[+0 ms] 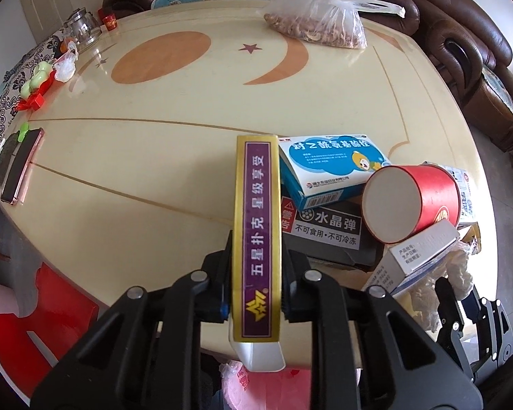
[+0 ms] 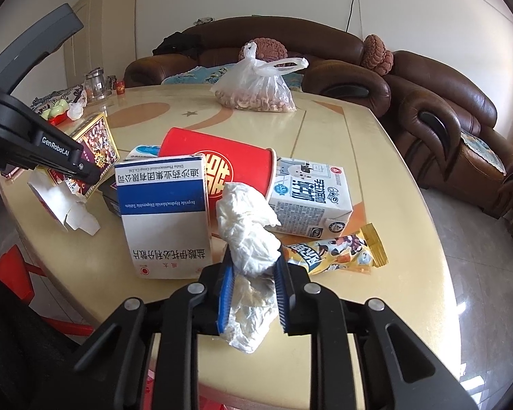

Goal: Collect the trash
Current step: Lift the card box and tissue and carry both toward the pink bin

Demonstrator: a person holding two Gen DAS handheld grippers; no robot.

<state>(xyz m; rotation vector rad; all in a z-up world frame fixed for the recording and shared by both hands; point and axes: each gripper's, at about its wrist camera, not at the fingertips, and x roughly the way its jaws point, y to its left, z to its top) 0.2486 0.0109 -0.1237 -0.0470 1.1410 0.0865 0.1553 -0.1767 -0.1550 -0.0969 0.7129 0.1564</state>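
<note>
The left tool (image 1: 255,285) clamps a gold-and-purple playing-card box (image 1: 256,225) above the cream worktop (image 1: 136,171); the right tool (image 2: 253,287) pinches crumpled white tissue (image 2: 251,235) near the red paper cup (image 2: 219,167).

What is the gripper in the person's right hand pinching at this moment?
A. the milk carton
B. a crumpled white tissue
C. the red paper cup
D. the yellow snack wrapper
B: in the right wrist view the right gripper is shut on the crumpled white tissue, squeezed between its blue pads, while the red paper cup, milk carton and yellow snack wrapper lie untouched on the table.
</note>
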